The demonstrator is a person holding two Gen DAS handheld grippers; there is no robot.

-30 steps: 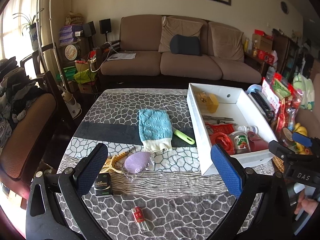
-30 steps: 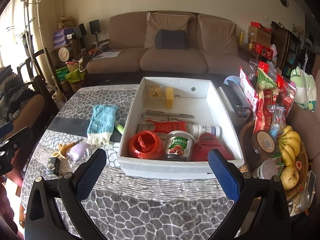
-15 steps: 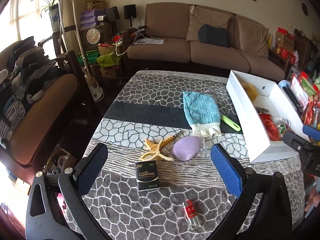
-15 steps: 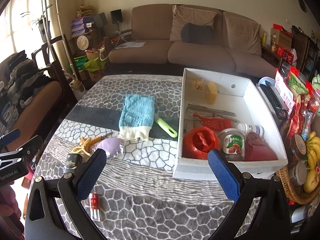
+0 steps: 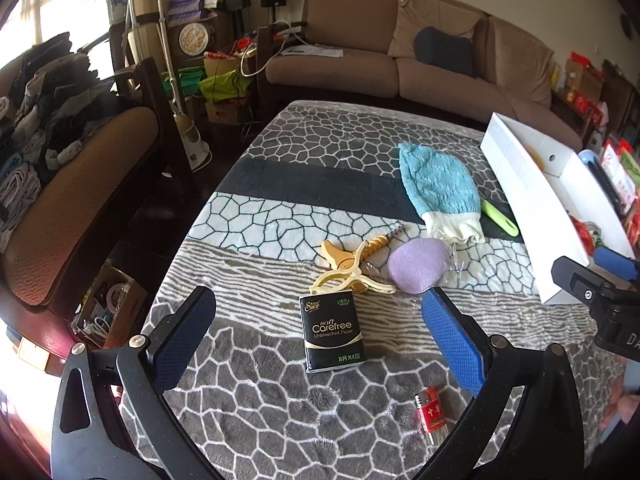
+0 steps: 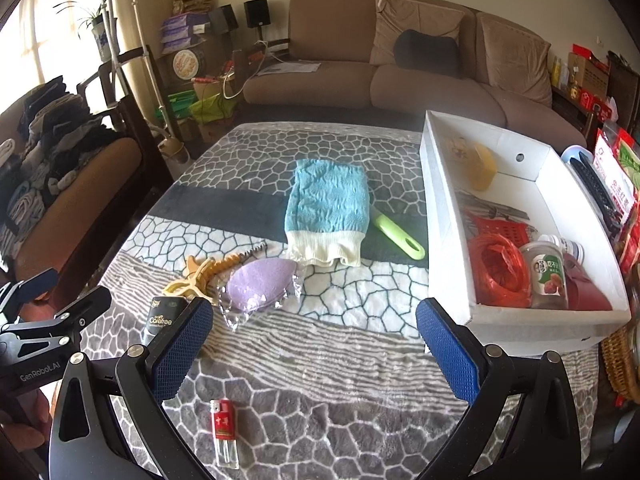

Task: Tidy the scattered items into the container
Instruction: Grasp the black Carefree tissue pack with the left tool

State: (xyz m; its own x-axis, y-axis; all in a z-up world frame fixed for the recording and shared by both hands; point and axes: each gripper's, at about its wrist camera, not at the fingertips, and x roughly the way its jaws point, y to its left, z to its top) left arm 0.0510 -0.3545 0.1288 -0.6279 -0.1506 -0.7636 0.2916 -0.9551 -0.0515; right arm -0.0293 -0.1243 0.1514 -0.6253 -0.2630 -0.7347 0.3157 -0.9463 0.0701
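**Grippers swing left over the mess**

Both views have swung left since before. Left hand-held gripper (image 5: 316, 328) hangs wide apart above the black tissue pack (image 5: 333, 330); right hand-held gripper (image 6: 314, 346) gapes too. White box (image 6: 448, 240) sits on the bench's right side

A big brown sofa (image 6: 400, 76) stands against the pale wall behind the table (image 6: 320, 360). A dark cushion (image 6: 424, 52) lies on the sofa. Left of the sofa, a chair (image 5: 68, 184) holds piled clothes beside a bright sunny window (image 5: 48, 20).
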